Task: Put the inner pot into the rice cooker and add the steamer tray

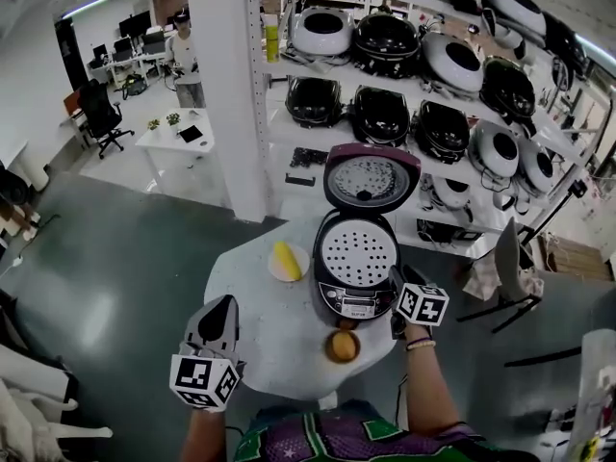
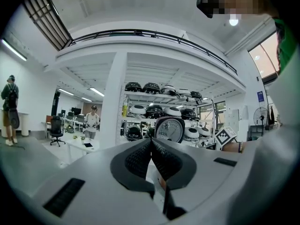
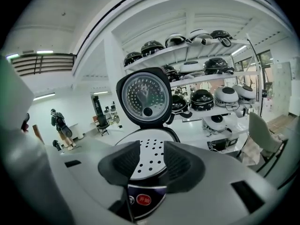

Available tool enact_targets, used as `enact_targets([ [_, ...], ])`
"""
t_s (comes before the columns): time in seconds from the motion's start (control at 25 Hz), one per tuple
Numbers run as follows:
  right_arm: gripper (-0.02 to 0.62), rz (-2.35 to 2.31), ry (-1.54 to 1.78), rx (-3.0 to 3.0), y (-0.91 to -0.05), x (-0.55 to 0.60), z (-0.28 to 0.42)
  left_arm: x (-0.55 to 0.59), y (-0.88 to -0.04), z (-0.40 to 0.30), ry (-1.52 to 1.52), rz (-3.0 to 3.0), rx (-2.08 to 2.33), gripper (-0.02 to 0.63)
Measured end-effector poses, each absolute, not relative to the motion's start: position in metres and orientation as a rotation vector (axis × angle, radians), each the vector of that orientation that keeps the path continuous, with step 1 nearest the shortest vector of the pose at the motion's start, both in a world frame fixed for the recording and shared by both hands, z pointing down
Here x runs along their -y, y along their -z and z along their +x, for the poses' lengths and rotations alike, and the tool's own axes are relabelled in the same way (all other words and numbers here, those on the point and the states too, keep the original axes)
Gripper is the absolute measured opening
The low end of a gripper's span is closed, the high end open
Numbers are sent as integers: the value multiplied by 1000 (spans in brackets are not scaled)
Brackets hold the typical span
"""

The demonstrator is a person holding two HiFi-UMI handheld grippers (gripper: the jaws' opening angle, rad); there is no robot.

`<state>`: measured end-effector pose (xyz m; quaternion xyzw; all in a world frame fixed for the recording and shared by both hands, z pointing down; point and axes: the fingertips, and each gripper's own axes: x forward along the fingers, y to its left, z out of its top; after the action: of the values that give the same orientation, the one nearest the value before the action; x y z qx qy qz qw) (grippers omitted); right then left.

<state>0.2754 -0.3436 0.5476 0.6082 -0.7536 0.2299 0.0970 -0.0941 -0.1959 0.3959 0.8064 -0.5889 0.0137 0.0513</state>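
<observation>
The rice cooker (image 1: 354, 301) stands on the round white table (image 1: 260, 325) with its lid (image 1: 371, 176) raised. The perforated steamer tray (image 1: 358, 251) lies in its mouth. My right gripper (image 1: 402, 279) hovers at the cooker's front right corner. In the right gripper view it (image 3: 151, 146) is open with nothing between its pads, and the tray (image 3: 147, 165) and lid (image 3: 143, 96) show through the gap. My left gripper (image 1: 228, 301) is over the table's near left edge, apart from the cooker. In its own view it (image 2: 150, 146) is shut and empty, pointing level at the lid (image 2: 169, 129).
A small plate (image 1: 274, 272) with a yellow corn cob (image 1: 287, 258) sits left of the cooker. A brown round item (image 1: 342, 345) lies at the table's front. Shelves of cookers (image 1: 423, 75) stand behind, with a white pillar (image 1: 226, 85) on the left and a chair (image 1: 510, 268) on the right.
</observation>
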Motion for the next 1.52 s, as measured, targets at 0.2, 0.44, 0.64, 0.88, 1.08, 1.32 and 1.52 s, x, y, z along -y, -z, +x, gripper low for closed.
enact_targets([
  [0.2, 153, 1819, -656, 2288, -527, 308, 257, 175, -383, -116, -16, 2457, 1804, 21],
  [0.44, 135, 1846, -633, 2420, -487, 259, 225, 153, -370, -141, 30, 2490, 1782, 21],
  [0.64, 123, 1910, -548, 2495, -441, 219, 208, 133, -361, -170, 62, 2510, 1782, 21],
  [0.88, 121, 2011, -460, 2588, -377, 171, 197, 106, -330, -190, 129, 2574, 1763, 21],
  [1.08, 101, 2085, -305, 2637, -331, 125, 193, 91, -315, -199, 162, 2635, 1753, 21],
  [1.32, 48, 2168, -163, 2634, -304, 90, 188, 82, -297, -210, 209, 2657, 1769, 21],
  [1.52, 25, 2165, -108, 2667, -287, 75, 178, 76, -288, -212, 221, 2685, 1767, 21],
])
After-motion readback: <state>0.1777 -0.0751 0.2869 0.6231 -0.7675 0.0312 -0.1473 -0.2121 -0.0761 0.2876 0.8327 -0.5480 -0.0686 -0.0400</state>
